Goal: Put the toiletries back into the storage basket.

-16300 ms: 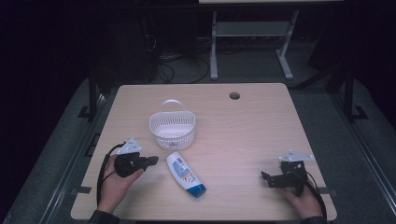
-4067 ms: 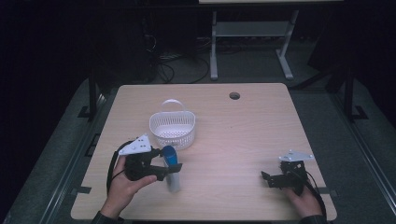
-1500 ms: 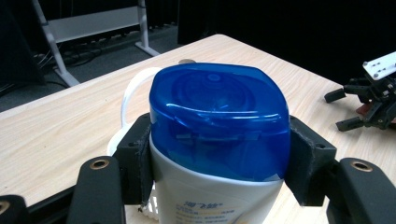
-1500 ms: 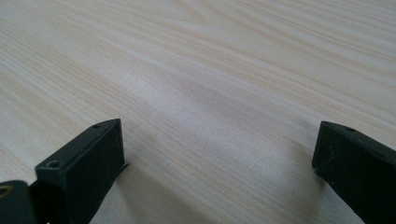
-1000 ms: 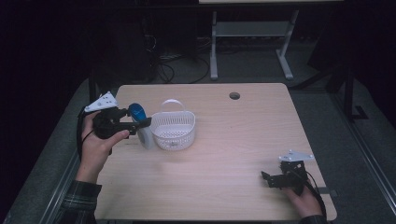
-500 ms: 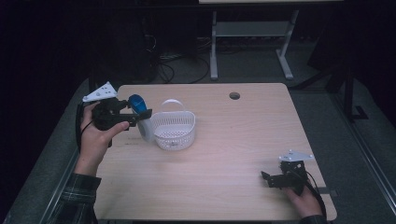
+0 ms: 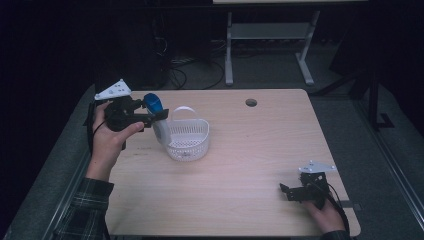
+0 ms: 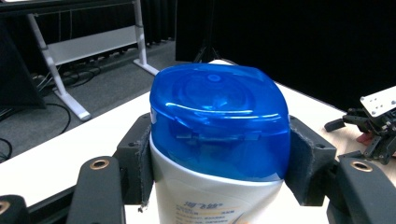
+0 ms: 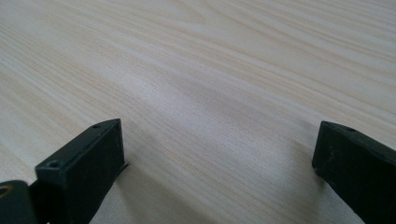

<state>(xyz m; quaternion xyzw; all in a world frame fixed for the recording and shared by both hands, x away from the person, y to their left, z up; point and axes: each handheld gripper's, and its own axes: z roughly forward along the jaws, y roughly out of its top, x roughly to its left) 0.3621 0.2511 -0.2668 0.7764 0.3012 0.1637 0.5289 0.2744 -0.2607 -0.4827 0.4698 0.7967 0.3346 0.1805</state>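
The blue-capped bottle (image 7: 156,116), in the frame's upper left beside the white basket (image 7: 187,140), was clamped in the left gripper (image 7: 150,119) jaws and ought to clear the rim before release, while the right gripper (image 7: 292,192) jaws stood open on the counter (image 7: 250,165).

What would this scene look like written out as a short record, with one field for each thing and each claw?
Setting: pale wooden table in a dark room
Left claw: shut on the bottle, held above the table's left side
Bottle: white body, blue cap, gripped just below the cap, hanging beside the basket's left rim
Basket: white, perforated, handle up, standing on the table
Right claw: open, holding nothing, low over the table's near right corner
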